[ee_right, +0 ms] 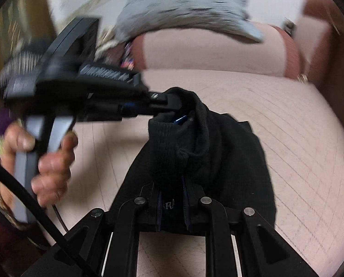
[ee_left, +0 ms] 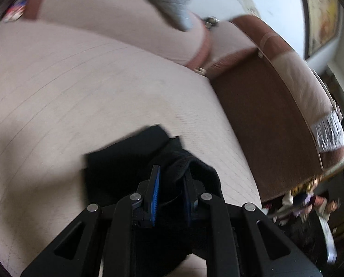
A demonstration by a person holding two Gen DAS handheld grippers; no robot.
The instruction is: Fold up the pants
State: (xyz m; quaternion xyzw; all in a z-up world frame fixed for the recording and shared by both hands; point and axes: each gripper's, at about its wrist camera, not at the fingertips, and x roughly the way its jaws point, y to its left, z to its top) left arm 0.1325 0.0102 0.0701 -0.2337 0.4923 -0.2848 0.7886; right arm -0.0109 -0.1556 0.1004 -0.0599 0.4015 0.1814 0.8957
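The left tongs are nearly closed, their blue-lined fingers pinching a ribbed edge of the black pants; in the right wrist view the same tongs reach in level from nine o'clock and bite the top of the bunched fabric. The person's left hand is wrapped around the grey handle at eight o'clock, fingers curled, thumb forward, a black cable running down past it. The right tongs are drawn close together on a thick fold of the pants, which rise as a bunched column from six o'clock toward the centre and drape out toward three o'clock. Both grips sit close together, holding the pants just above the pale pink sofa seat. Toward twelve o'clock, a grey cushion lies on the sofa backrest. The brown armrest stands at three o'clock in the left wrist view.
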